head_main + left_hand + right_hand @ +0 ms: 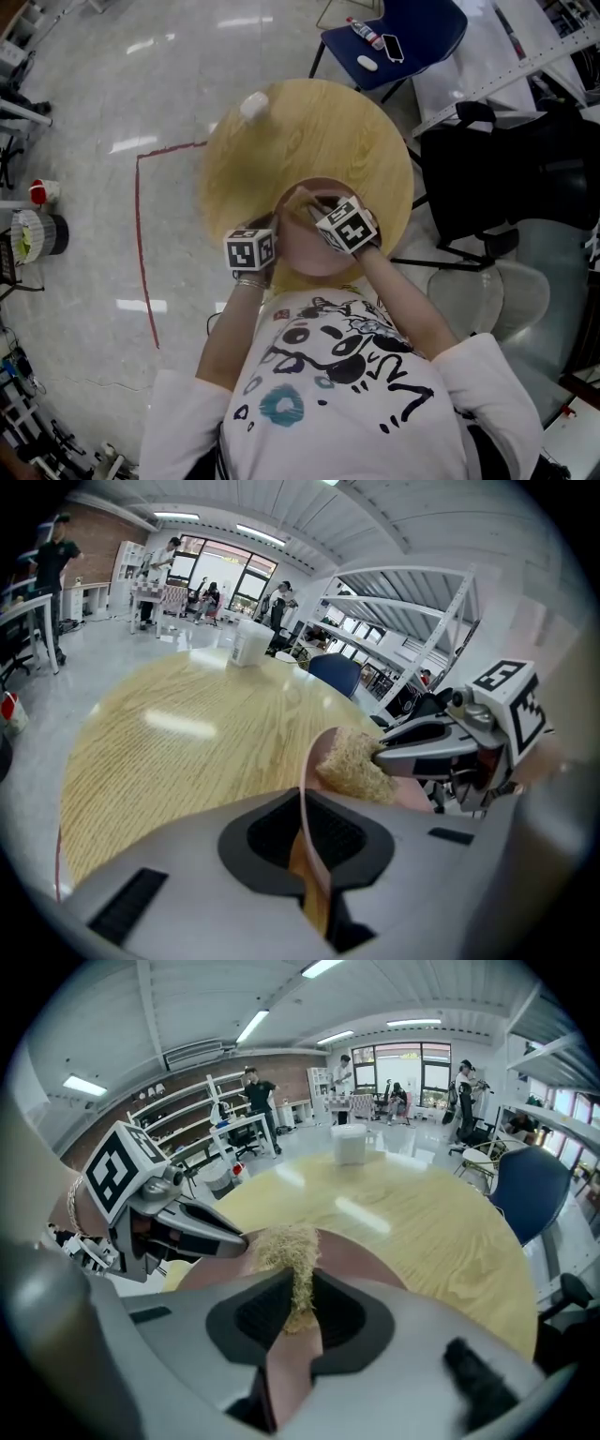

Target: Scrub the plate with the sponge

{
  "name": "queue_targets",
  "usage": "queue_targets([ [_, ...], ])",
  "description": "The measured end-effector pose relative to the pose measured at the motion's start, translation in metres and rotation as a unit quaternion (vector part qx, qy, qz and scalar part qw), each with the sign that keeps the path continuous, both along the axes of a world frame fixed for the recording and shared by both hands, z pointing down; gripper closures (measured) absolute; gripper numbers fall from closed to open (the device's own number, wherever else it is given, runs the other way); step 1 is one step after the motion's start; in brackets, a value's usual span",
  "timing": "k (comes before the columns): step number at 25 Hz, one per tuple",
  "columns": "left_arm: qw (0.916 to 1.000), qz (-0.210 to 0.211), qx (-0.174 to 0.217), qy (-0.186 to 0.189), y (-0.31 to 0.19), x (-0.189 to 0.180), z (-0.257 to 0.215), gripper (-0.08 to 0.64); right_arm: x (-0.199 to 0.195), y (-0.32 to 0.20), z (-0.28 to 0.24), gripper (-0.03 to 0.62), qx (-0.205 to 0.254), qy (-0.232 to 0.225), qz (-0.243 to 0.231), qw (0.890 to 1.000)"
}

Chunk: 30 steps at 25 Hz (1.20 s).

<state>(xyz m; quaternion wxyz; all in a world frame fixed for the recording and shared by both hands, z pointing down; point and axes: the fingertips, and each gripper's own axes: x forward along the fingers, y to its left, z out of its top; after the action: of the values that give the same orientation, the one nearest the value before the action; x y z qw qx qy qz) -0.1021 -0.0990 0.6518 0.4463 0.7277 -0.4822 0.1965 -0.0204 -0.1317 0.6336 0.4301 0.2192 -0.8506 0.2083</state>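
The jaws of the left gripper [307, 855] are clamped on the rim of the plate [302, 261], at six o'clock on the counter [281, 141]. The soft, light sponge [289, 1246] is squeezed by the jaws of the right gripper [295, 1316]. The plate is judged hard and slippery, best held by its rim.

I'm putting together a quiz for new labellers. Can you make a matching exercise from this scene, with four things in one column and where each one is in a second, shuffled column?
Things
1. plate
2. sponge
3. white container
4. blue chair

Places
A. stands alone near the far edge of the table
B. pinched in the right gripper, on the plate
C. on the floor beyond the table, with small items on its seat
D. rim clamped in the left gripper

Pairs: 1-D, 2-B, 3-A, 4-C
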Motion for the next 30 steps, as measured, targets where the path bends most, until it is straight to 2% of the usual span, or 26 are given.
queue_targets([
  [15,0.9999,-0.012,0.000,0.003,0.000,-0.001,0.000,0.534,0.041,-0.018,-0.004,0.518,0.018,0.010,0.057,0.998],
  [22,0.9998,-0.017,0.000,0.010,0.001,-0.002,0.000,0.534,0.029,0.000,-0.013,0.518,0.037,-0.010,0.003,0.999],
  [30,0.9998,-0.015,0.002,0.011,0.002,-0.002,0.001,0.534,0.048,-0.003,-0.008,0.520,0.046,0.027,0.027,0.998],
])
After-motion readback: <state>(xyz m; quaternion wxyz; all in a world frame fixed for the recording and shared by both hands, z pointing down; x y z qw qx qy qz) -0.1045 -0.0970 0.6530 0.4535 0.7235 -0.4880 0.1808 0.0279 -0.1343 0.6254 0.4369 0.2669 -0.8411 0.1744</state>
